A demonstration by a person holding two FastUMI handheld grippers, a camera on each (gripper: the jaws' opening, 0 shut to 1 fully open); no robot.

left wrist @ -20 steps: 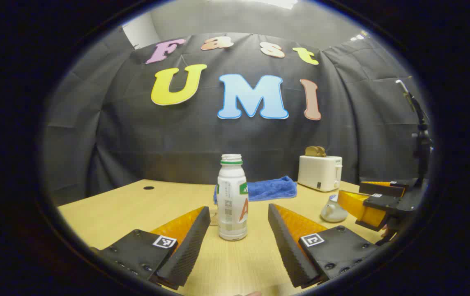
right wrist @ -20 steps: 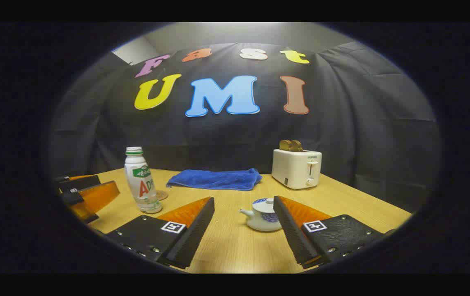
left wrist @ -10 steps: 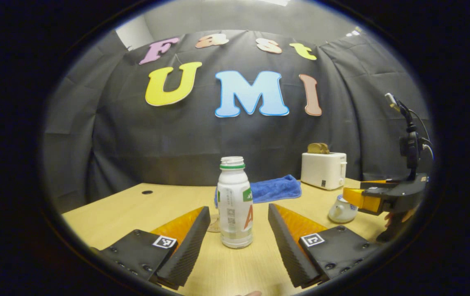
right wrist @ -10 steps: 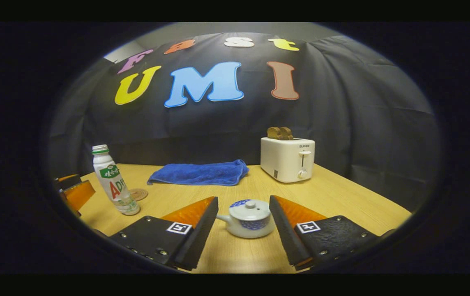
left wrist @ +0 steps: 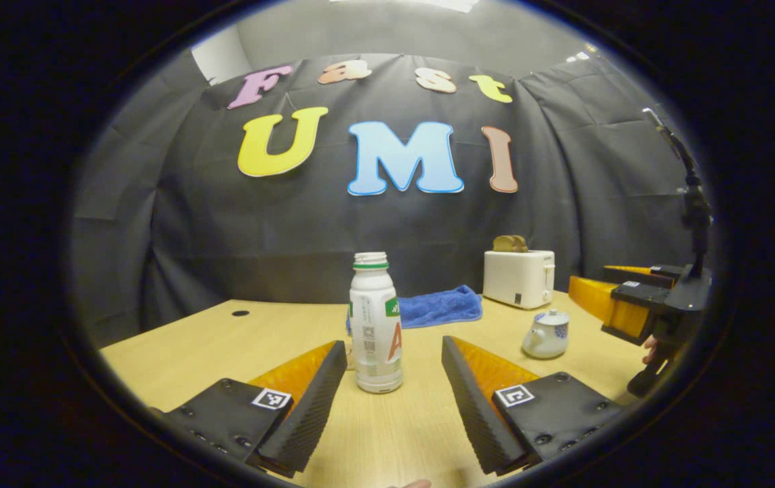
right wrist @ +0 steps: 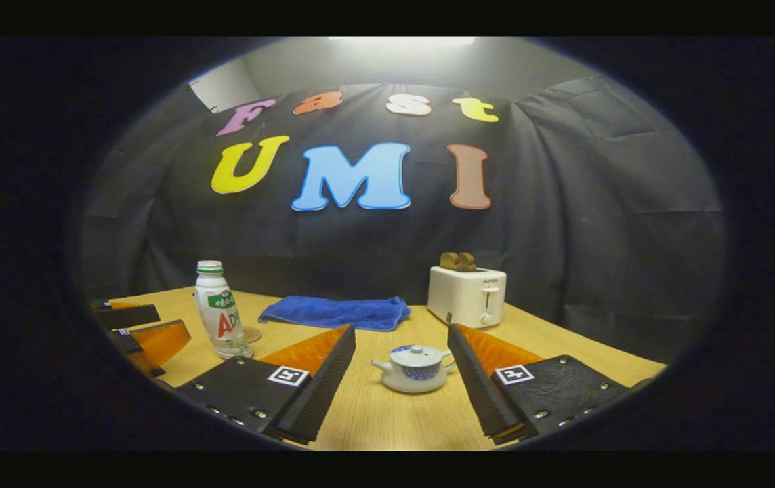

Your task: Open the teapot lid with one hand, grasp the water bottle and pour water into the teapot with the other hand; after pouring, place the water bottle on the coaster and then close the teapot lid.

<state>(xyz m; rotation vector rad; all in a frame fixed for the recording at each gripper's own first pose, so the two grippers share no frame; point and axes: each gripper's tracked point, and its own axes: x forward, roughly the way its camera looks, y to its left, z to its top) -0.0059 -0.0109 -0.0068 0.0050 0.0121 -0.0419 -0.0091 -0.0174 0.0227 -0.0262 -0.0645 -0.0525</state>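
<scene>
My left hand-held gripper [left wrist: 394,396] open before water bottle [left wrist: 374,324]; right [right wrist: 401,386] open facing teapot [right wrist: 414,368]. Centre on lid knob [right wrist: 416,350], pinch gently.

Both views are dim, lit from overhead. Fisheye bending curves the edges. The pale wooden table [right wrist: 563,339] stays sharp, with soft shadows.

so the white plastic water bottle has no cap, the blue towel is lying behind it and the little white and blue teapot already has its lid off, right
Not quite: the lid is on the small white and blue teapot, as the right gripper view shows. The rest holds: the white plastic water bottle stands uncapped, and the blue towel lies behind it.
</scene>
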